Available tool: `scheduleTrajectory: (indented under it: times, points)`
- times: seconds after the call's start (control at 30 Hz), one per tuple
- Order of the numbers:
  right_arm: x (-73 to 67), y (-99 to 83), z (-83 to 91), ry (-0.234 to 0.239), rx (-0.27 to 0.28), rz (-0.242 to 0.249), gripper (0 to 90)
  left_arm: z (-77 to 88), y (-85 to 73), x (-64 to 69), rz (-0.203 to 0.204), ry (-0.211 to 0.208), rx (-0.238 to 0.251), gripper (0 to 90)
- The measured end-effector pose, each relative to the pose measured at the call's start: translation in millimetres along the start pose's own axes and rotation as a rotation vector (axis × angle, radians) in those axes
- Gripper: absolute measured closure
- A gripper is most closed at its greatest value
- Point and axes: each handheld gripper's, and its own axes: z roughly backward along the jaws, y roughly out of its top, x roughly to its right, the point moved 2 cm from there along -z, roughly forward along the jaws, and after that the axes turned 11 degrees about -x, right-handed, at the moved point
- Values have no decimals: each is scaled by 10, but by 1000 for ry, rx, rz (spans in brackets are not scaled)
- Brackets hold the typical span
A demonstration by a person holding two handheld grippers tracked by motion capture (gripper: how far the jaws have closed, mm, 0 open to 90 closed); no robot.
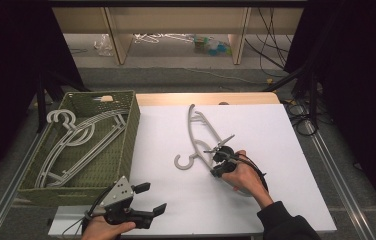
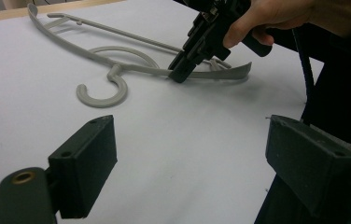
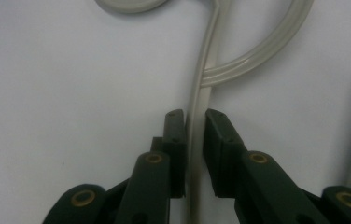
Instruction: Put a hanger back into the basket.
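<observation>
In the high view, a grey hanger point(image 1: 199, 137) lies flat on the white desk point(image 1: 276, 150), just beside the green basket point(image 1: 131, 130) that holds more hangers point(image 1: 76, 145). Its long axis runs from the far end, level with the basket's far rim, toward the person, and its hook curls toward the basket. The right gripper point(image 1: 220, 161) sits on the end of the hanger farthest from the basket's far rim. The left gripper point(image 1: 148, 199) rests near the basket's near corner, well apart from the hanger, with its fingers spread wide and holding nothing.

In the left gripper view, the two wide fingers point(image 2: 87, 163) frame bare desk, and the hanger point(image 2: 117, 70) lies beyond them, its hook turned toward the camera. The right gripper point(image 2: 178, 74) comes down onto the hanger's arm, on the side of the hook away from the basket.

In the right gripper view, the hanger's thin arm point(image 3: 196, 126) runs straight between the fingers point(image 3: 176, 140), in line with them. The fingers stand narrow, one on each side of the arm, apparently closed on it or very nearly so. The right hand is plainly the nearer one, so any lift toward the basket would likely start from this grip.
</observation>
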Motion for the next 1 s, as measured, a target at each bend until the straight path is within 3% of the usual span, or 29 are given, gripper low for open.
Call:
scheduleTrajectory:
  times: [0.1, 0.23, 0.33, 0.37, 0.57, 0.67, 0.77, 0.87, 0.97, 1.0]
  points:
    - [-35, 36, -12, -7, 2, 1, 715, -5, 2, 2, 9, 4, 5, 161]
    - [-66, 73, -24, -36, -13, 10, 714, -13, -2, -2, -2, 1, 1, 161]
    - [-69, 78, -27, -45, -14, 6, 736, -24, -1, 6, 1, 2, 1, 161]
    - [-51, 82, -27, -43, -14, -16, 790, -26, -3, 6, -9, 8, -5, 162]
    - [-43, 88, -20, -44, -17, -7, 800, -32, 2, -11, -17, 18, 0, 162]
    - [-18, 51, 20, -8, -10, 9, 816, -36, 1, -19, -11, 29, -7, 162]
    - [-32, -20, 130, 110, 22, 46, 817, -29, 1, -38, -7, 32, 1, 162]
    - [-39, -92, 217, 188, 52, 73, 817, -20, 5, -62, -5, 34, 11, 162]
    - [-41, -174, 301, 245, 64, 110, 816, -21, 6, -71, -11, 38, 13, 163]
    - [-41, -174, 301, 245, 64, 110, 816, -21, 6, -71, -11, 38, 13, 163]
